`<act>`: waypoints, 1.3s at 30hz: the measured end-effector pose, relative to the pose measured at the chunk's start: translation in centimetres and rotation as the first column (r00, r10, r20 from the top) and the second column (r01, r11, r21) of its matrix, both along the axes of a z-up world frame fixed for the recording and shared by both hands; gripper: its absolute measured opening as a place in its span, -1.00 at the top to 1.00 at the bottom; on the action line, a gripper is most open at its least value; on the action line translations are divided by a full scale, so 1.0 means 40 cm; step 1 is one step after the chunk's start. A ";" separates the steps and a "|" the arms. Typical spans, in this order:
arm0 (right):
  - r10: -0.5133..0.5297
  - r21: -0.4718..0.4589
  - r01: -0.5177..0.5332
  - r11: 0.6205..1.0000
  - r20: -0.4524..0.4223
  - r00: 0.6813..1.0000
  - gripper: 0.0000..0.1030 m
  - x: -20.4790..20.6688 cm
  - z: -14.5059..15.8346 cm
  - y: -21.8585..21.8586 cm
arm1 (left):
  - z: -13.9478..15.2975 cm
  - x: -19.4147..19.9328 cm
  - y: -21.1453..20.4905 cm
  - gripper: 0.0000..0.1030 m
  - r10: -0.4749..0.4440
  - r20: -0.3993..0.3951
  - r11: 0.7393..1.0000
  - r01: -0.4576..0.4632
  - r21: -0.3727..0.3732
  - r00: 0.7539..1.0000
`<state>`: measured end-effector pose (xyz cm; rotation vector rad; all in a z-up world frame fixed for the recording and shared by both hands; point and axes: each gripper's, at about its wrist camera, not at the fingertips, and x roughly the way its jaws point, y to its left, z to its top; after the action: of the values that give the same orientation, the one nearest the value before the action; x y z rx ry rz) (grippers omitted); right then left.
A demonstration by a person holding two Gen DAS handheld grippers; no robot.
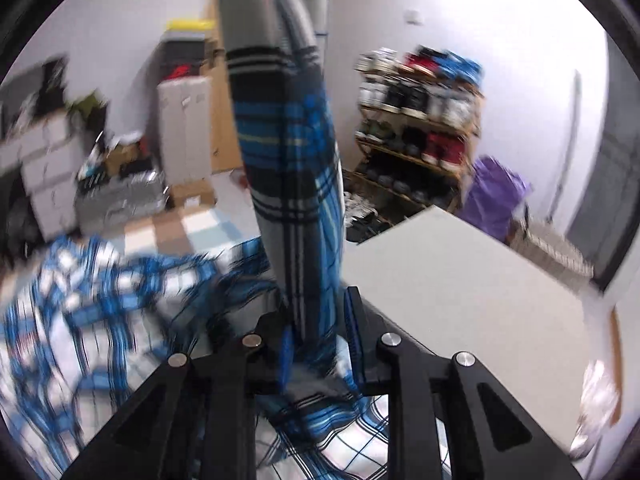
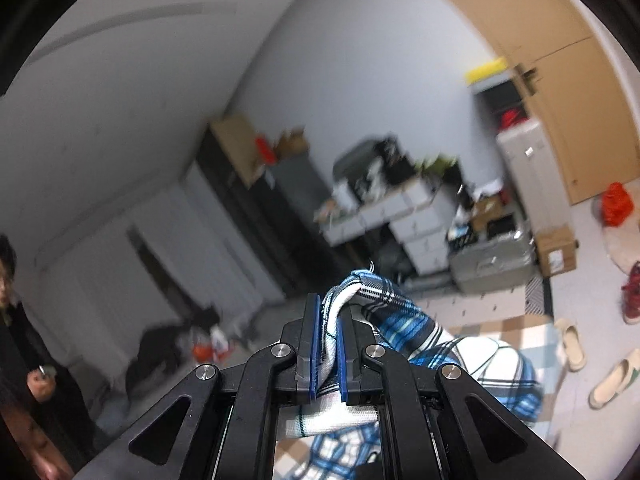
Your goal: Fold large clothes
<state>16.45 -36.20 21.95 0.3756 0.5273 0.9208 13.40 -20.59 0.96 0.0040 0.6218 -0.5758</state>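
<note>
The left gripper (image 1: 318,336) has its blue-padded fingers (image 1: 353,332) drawn in on a bunched band of the plaid garment (image 1: 292,184), which rises taut from the jaws to the top of the view while the rest spills in blurred folds below left, beside the white table (image 1: 460,280). The right gripper (image 2: 329,344) pinches a white-and-blue fold of the same cloth between nearly closed fingers (image 2: 314,344) (only the fabric's thickness parts them), the remainder draping down to its right above the checked floor (image 2: 520,328).

Your views: soft indoor light, glare blowing out upper right of left view, motion blur throughout, fisheye-bent edges.
</note>
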 end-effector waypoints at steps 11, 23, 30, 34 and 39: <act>0.188 -0.453 -0.338 0.825 -0.344 0.920 0.86 0.136 -0.314 0.698 | -0.083 0.024 0.112 0.66 0.263 -0.194 0.940 -0.297 -0.170 0.945; 0.220 -0.642 -0.641 0.421 -0.613 0.759 0.86 0.061 -0.737 1.157 | -0.192 0.070 0.179 0.66 0.312 -0.490 0.837 -0.479 -0.264 0.814; 0.223 -0.700 -0.641 0.315 -0.602 0.767 0.22 -0.003 -0.785 1.198 | -0.190 0.068 0.158 0.60 0.224 -0.572 0.858 -0.438 -0.267 0.789; 0.301 -0.642 -0.536 0.548 -0.446 0.843 -1.00 0.010 -0.579 1.134 | -0.156 0.048 0.135 0.53 0.147 -0.577 0.886 -0.366 -0.284 0.803; 0.309 -0.543 -0.466 0.698 -0.358 0.881 -1.00 -0.032 -0.392 1.017 | -0.089 -0.016 0.116 0.12 0.087 -0.507 0.927 -0.256 -0.274 0.858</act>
<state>15.17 4.48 6.27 -0.2509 1.1326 1.0556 12.78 -15.93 -2.58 -0.5307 0.9990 -0.4989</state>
